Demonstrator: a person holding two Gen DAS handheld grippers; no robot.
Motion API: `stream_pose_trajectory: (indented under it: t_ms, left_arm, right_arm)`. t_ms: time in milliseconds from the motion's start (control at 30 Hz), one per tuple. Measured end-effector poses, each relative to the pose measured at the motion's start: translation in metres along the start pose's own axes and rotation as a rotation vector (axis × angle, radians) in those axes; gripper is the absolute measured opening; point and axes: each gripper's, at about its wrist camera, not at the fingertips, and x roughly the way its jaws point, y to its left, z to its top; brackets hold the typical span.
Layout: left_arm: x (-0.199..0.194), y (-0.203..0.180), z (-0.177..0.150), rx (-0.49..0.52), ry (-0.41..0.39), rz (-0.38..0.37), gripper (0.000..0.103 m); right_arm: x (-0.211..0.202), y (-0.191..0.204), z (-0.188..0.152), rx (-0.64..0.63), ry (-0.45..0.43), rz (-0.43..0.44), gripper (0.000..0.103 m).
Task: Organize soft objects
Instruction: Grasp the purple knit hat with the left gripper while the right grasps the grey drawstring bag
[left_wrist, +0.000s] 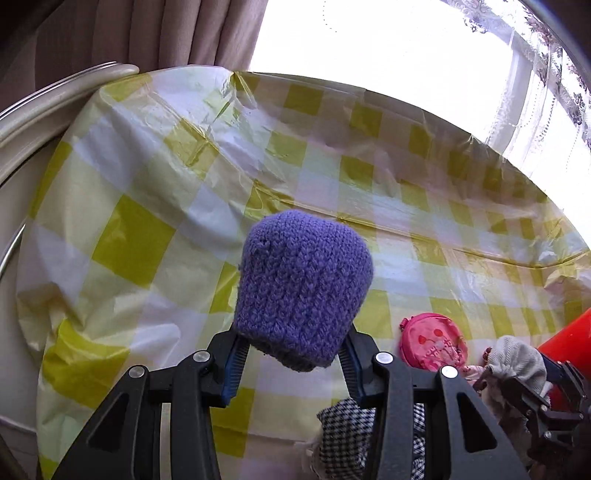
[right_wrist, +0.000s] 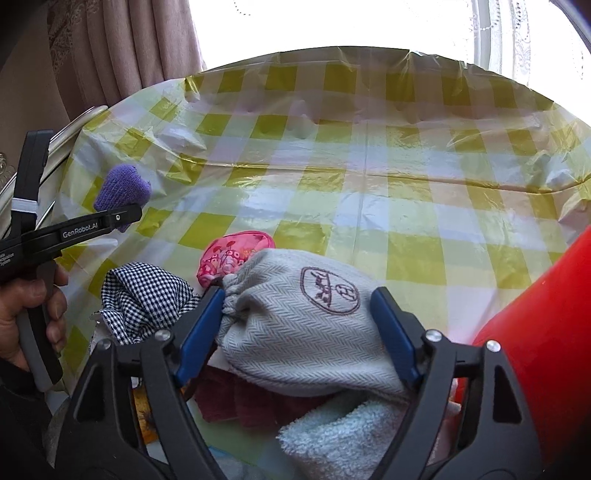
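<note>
Aloft, purple knit pouch (left_wrist: 303, 291) between left tongs (left_wrist: 293, 360).

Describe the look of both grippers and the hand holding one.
Both grippers, left gripper and right gripper, are black angular linkages with silver rivets and blue ribbed finger pads. The left one's side reads "GenRobot.AI" in white, with a grey handle band. The bare hand grips it.

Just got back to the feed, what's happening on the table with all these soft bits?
The left gripper is shut on a purple knitted piece, held above the yellow checked tablecloth. The right gripper has its fingers on either side of a grey herringbone drawstring pouch on the pile near the table's front edge; whether it is clamped cannot be told. A pink pouch, a black-and-white checked cloth and a light blue towel lie beside or under it.
</note>
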Motion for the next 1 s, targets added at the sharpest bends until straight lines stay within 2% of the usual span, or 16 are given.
stream_pose_trajectory:
  t_ms: [133, 300, 367, 567, 733, 767, 800, 1000]
  left_arm:
    - [-0.031, -0.013, -0.03, -0.032, -0.038, -0.025, 0.046]
    - [-0.06, -0.024, -0.062, -0.071, -0.072, -0.044, 0.046]
    - [-0.067, -0.027, -0.071, -0.086, -0.084, -0.054, 0.046]
    - [-0.1, -0.043, -0.088, -0.085, -0.15, -0.089, 0.046]
    - [-0.108, -0.058, -0.1, -0.059, -0.145, -0.114, 0.046]
    - [-0.11, -0.06, -0.101, -0.057, -0.145, -0.115, 0.046]
    - [-0.111, -0.061, -0.102, -0.057, -0.147, -0.116, 0.046]
    - [-0.117, -0.063, -0.11, -0.053, -0.148, -0.116, 0.046]
  right_arm:
    - [-0.007, -0.004, -0.004, 0.039, -0.01, 0.039, 0.077]
    - [-0.027, 0.001, -0.011, 0.041, -0.077, 0.059, 0.052]
    - [-0.034, 0.005, -0.016, 0.028, -0.102, 0.065, 0.045]
    - [-0.051, 0.009, -0.03, 0.01, -0.137, 0.096, 0.032]
    - [-0.071, 0.011, -0.043, -0.002, -0.174, 0.122, 0.025]
    - [-0.075, 0.011, -0.046, -0.005, -0.18, 0.126, 0.019]
    - [-0.078, 0.01, -0.048, -0.004, -0.184, 0.126, 0.005]
    - [-0.091, 0.007, -0.057, 0.002, -0.196, 0.133, 0.005]
